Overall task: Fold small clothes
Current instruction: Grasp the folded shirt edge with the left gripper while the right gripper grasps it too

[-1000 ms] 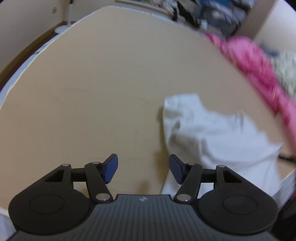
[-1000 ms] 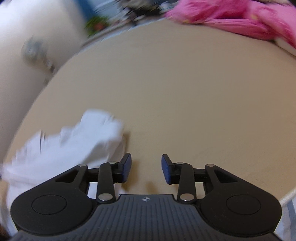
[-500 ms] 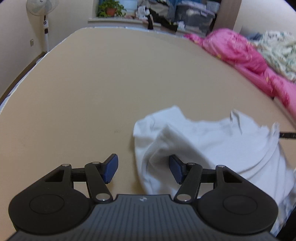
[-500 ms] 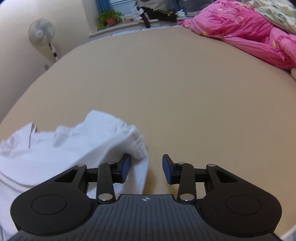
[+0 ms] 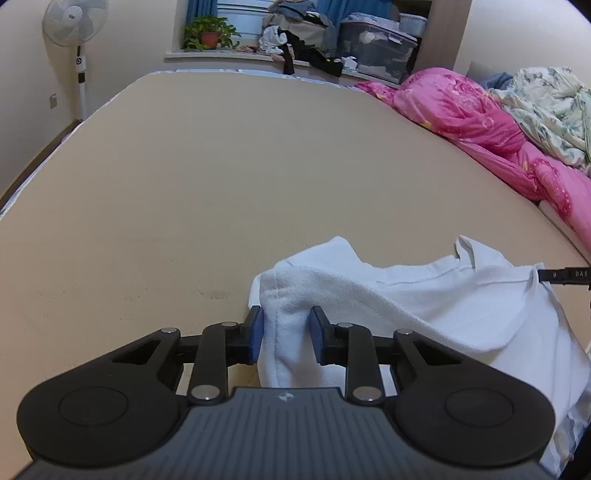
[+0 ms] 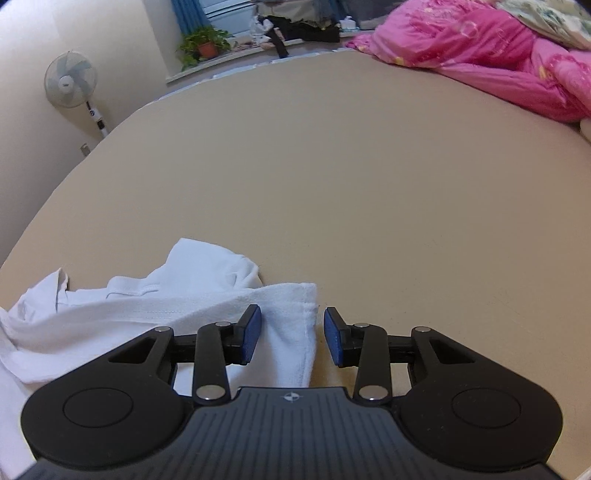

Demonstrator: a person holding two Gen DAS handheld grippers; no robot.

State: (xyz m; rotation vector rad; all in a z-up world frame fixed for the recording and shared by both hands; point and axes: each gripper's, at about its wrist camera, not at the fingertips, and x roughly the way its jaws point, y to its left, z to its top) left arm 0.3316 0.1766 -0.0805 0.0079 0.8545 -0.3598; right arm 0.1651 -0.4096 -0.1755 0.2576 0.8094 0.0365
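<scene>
A small white garment (image 5: pixel 406 302) lies crumpled on the beige bed surface (image 5: pixel 221 184) near its front edge. My left gripper (image 5: pixel 286 339) is at the garment's left end. Its jaws are closing, and a thick fold of the cloth fills the gap, touching both blue pads (image 5: pixel 255 339). In the right wrist view the same white garment (image 6: pixel 129 306) spreads to the left. My right gripper (image 6: pixel 291 339) stands open over its right hem. The cloth lies against the left pad (image 6: pixel 251 339), and a gap remains before the right pad.
A pink quilt (image 5: pixel 480 125) and a floral blanket (image 5: pixel 546 99) are heaped along the right side. A standing fan (image 5: pixel 74 22) is at the back left by the wall. A potted plant (image 5: pixel 208 35) and piled clothes sit on the windowsill. A black strap (image 5: pixel 561 275) shows beside the garment.
Both grippers have slid onto the white garment's ends. The left jaws have narrowed around a fold of it. The right jaws keep the same width.
</scene>
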